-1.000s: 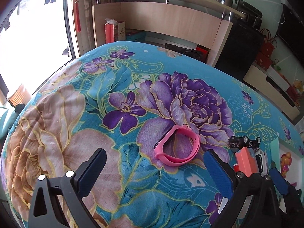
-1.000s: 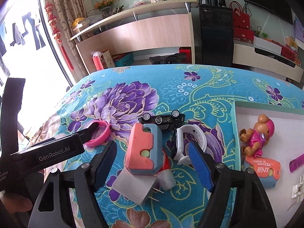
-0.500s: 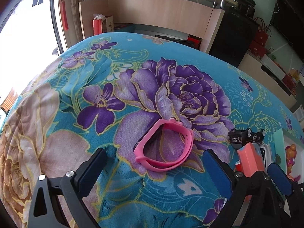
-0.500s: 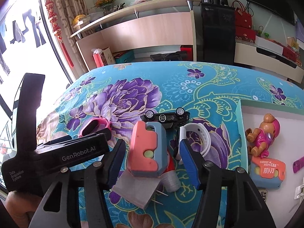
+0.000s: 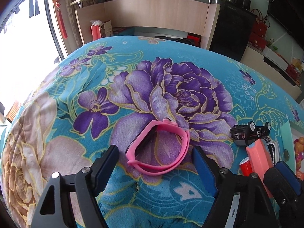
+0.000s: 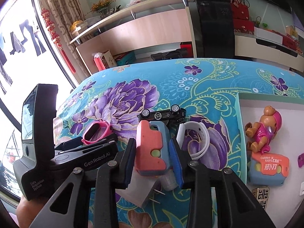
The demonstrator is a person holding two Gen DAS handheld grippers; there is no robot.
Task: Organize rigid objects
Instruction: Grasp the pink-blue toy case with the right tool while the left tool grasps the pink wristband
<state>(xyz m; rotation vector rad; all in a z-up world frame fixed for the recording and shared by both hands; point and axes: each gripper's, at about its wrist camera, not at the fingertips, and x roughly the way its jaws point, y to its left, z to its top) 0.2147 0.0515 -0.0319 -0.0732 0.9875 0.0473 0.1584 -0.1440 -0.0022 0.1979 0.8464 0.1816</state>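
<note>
In the left wrist view, the left gripper (image 5: 154,163) sits low over the flowered blanket (image 5: 95,72), jaws closing with the pink wristband (image 5: 158,148) lying between them, not yet pinched. The band rests on the big purple flower (image 5: 171,95), its near loop just ahead of the pads. It lies flat and springy, so the closing pads could squash the loop or ride over it and snag the soft cloth instead. Right of the flower, the upturned toy car (image 5: 250,133) lies near the band. In the right wrist view, the right gripper (image 6: 153,163) is closing around the coral-and-blue toy knife (image 6: 152,148), which stands between the pads with almost no gap; whether they press it yet I cannot tell. It rests on a grey block (image 6: 136,191) below the flower, so a skewed pinch might tip it off. The white wristband (image 6: 195,138) lies just beside the right pad and could get dragged along. The white tray (image 6: 266,102), far right of the flower, already holds a figurine (image 6: 264,133) and a second toy knife (image 6: 267,169).
</note>
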